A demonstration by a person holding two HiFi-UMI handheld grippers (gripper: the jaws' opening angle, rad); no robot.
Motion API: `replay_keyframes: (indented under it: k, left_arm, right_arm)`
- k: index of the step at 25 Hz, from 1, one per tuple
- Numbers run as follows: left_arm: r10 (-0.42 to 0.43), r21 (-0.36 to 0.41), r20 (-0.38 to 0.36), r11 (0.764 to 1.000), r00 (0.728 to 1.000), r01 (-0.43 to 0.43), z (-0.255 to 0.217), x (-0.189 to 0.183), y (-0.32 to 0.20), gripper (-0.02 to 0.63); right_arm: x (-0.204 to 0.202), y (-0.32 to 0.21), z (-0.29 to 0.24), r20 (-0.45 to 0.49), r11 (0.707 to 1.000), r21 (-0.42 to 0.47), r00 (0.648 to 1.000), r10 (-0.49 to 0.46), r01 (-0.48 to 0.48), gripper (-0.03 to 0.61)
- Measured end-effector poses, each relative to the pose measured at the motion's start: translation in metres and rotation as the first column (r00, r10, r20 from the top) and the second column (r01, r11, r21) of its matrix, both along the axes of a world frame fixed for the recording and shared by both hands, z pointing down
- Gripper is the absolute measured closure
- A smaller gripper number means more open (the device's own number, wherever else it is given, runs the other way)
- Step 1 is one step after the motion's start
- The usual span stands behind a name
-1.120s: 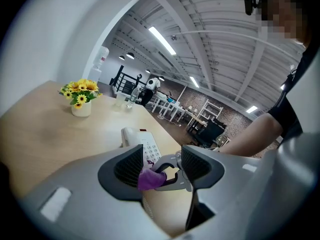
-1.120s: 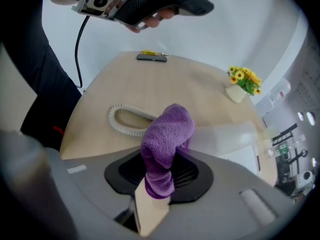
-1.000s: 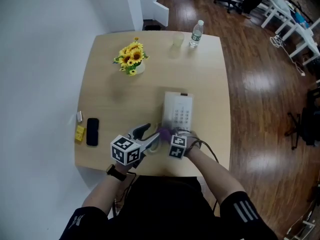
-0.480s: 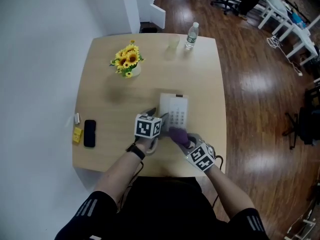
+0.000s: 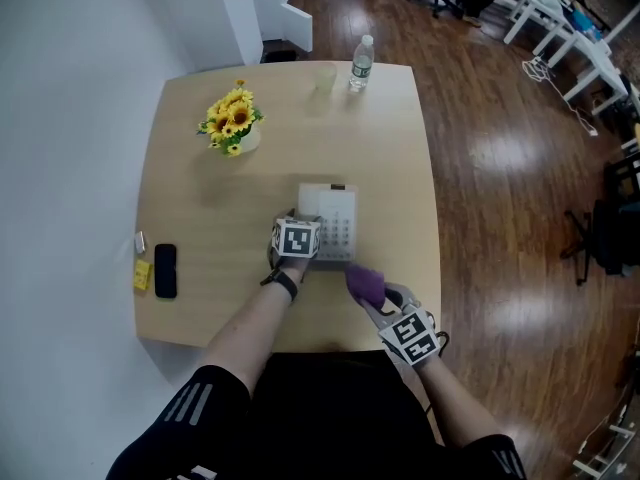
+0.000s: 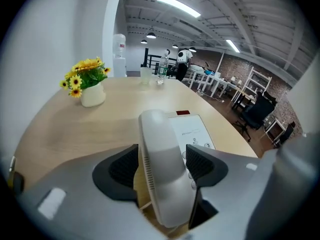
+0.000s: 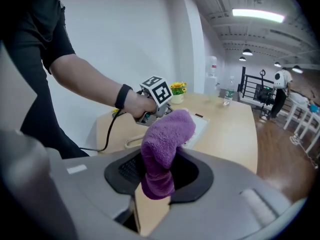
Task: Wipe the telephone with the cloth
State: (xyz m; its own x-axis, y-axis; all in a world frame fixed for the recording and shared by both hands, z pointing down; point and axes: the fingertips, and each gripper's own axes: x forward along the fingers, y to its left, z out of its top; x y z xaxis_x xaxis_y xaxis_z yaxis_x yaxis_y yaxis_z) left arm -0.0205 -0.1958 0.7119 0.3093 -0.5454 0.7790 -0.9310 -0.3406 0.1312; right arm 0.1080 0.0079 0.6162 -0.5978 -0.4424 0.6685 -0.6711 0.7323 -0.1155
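Observation:
A white desk telephone (image 5: 335,220) lies in the middle of the wooden table (image 5: 390,148). My left gripper (image 5: 296,236) is at its left side, shut on the white handset (image 6: 161,164), which fills the gap between the jaws; the keypad base (image 6: 196,131) shows to the right. My right gripper (image 5: 388,306) hovers near the table's front edge, shut on a purple cloth (image 5: 365,284). In the right gripper view the cloth (image 7: 162,146) sticks up from the jaws, with the left gripper (image 7: 157,96) and the telephone (image 7: 197,126) beyond it.
A vase of sunflowers (image 5: 232,120) stands at the back left. A water bottle (image 5: 361,63) and a clear cup (image 5: 325,78) are at the far edge. A black mobile phone (image 5: 165,270) and a small yellow item (image 5: 142,274) lie at the left edge.
My left gripper has moved up from the front edge onto the handset and shut on it. The right gripper has drawn back toward the front right with the cloth.

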Motion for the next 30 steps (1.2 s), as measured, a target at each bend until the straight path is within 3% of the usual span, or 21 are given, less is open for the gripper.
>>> replay_keyframes:
  k: [4, 8, 14, 17, 19, 21, 23, 26, 30]
  left_arm:
    - [-0.017, -0.021, -0.028, 1.0, 0.999, 0.016, 0.011, 0.008, -0.001, 0.362]
    - [-0.032, 0.014, -0.068, 0.999, 0.997, 0.033, 0.007, 0.008, -0.004, 0.368]
    - [-0.067, -0.019, -0.194, 0.998, 0.979, 0.065, 0.006, 0.004, 0.0, 0.391]
    - [-0.044, 0.014, -0.245, 0.999, 0.969, 0.049, -0.012, 0.002, 0.001, 0.397]
    - [-0.025, 0.033, -0.318, 0.999, 0.948, 0.038, -0.029, 0.001, 0.005, 0.399]
    - [0.015, 0.056, -0.44, 0.998, 0.898, 0.011, -0.053, 0.002, 0.013, 0.4]
    - [0.085, 0.103, -0.565, 0.994, 0.821, -0.032, -0.086, 0.003, 0.025, 0.402]
    - [0.193, 0.192, -0.717, 0.978, 0.67, -0.077, -0.142, 0.001, 0.046, 0.403]
    - [0.34, 0.323, -0.803, 0.939, 0.49, -0.121, -0.216, -0.009, 0.084, 0.403]
  right_arm:
    - [0.013, 0.004, 0.001, -0.001, 1.0, 0.0, 1.0, -0.002, 0.002, 0.448]
    - [0.029, 0.004, 0.002, 0.006, 1.0, -0.021, 1.0, 0.008, -0.007, 0.448]
    - [0.047, 0.01, 0.007, 0.027, 0.998, -0.059, 0.999, 0.04, -0.038, 0.448]
    - [0.049, 0.011, 0.007, 0.028, 0.997, -0.061, 0.999, 0.039, -0.038, 0.448]
    - [0.046, 0.009, 0.004, 0.032, 0.998, -0.054, 0.999, 0.036, -0.035, 0.448]
    - [0.04, 0.004, -0.003, 0.043, 0.999, -0.035, 0.999, 0.031, -0.029, 0.448]
    - [0.031, -0.004, -0.015, 0.063, 1.0, -0.005, 0.998, 0.022, -0.022, 0.448]
    - [0.016, -0.024, -0.043, 0.093, 0.998, 0.067, 0.996, 0.0, -0.006, 0.448]
    - [-0.01, -0.061, -0.102, 0.111, 0.976, 0.214, 0.992, -0.053, 0.029, 0.448]
